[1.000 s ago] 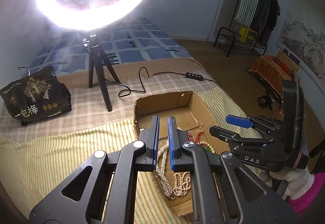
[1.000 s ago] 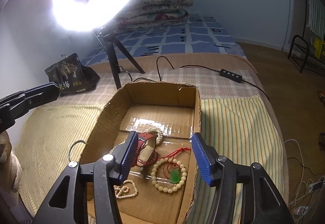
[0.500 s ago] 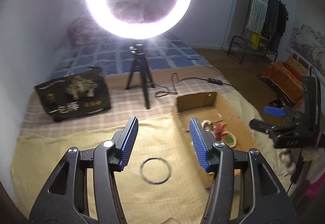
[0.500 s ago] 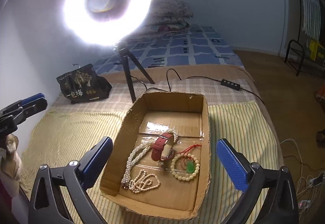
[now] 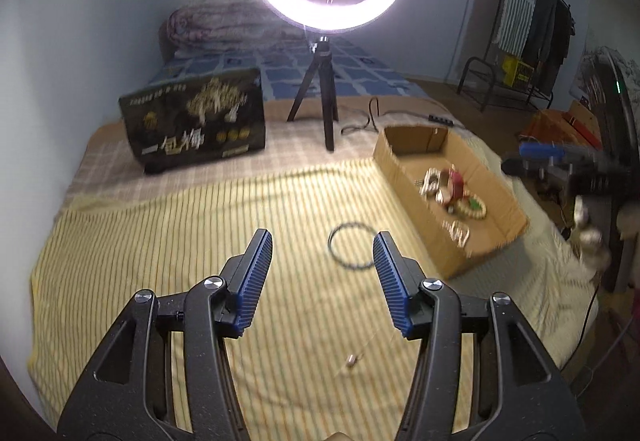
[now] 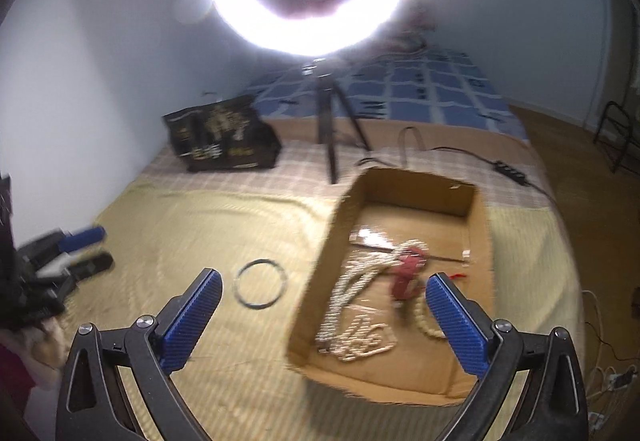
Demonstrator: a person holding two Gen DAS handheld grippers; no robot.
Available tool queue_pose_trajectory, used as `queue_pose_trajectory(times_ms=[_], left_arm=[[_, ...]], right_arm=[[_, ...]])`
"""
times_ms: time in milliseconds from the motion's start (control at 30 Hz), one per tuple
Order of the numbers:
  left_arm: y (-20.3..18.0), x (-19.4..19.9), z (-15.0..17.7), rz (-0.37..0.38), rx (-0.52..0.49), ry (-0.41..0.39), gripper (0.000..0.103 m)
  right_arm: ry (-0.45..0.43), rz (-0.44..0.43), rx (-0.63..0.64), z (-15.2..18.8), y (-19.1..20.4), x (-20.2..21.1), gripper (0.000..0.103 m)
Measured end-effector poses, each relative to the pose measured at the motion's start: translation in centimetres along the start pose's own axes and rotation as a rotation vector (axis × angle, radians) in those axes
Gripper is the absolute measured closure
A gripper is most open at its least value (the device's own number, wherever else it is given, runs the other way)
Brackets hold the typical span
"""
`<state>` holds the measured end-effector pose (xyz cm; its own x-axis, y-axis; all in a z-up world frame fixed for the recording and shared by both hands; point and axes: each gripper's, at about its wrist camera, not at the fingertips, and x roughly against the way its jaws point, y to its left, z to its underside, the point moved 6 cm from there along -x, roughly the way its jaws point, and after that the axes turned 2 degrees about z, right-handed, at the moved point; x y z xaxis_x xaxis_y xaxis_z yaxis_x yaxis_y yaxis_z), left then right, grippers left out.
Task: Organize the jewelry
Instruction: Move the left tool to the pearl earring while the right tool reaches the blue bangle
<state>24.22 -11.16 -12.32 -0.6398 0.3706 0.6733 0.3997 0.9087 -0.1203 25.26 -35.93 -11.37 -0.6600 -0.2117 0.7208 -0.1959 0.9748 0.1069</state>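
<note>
A shallow cardboard box (image 5: 408,177) (image 6: 478,213) lies on the striped yellow cloth and holds a pearl necklace (image 6: 352,317), a red watch (image 6: 408,273) (image 5: 454,181) and a bead bracelet (image 5: 474,207). A dark bangle (image 5: 352,247) (image 6: 260,283) lies on the cloth left of the box. A thin chain with a small pendant (image 5: 351,361) lies near me. My left gripper (image 5: 322,277) is open and empty, above the cloth beside the bangle. My right gripper (image 6: 320,321) is open and empty, over the box's left wall.
A lit ring light on a tripod (image 5: 324,113) stands behind the box, its cable (image 6: 460,153) trailing right. A black printed bag (image 5: 196,129) stands at the back left. The bed's right edge drops to the floor, with a clothes rack (image 5: 520,41) beyond.
My left gripper let go of the pearl necklace, opened wide and swung left out of the box to the cloth near the bangle. My right gripper opened wider and drew back and left.
</note>
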Motion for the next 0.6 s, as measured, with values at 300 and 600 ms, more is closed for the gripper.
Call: queue_pose_trajectory(times_ms=[300, 600], left_arm=[[-0.1, -0.6, 6.2, 0.073, -0.033, 0.104, 0.059], [-1.0, -2.9, 9.4, 0.181, -0.030, 0.199, 0.074]], right_arm=[[0.120, -0.101, 0.030, 0.8, 5.6, -3.5, 0.018], [0.310, -0.193, -0.039, 2.7, 8.8, -9.2, 0.049]])
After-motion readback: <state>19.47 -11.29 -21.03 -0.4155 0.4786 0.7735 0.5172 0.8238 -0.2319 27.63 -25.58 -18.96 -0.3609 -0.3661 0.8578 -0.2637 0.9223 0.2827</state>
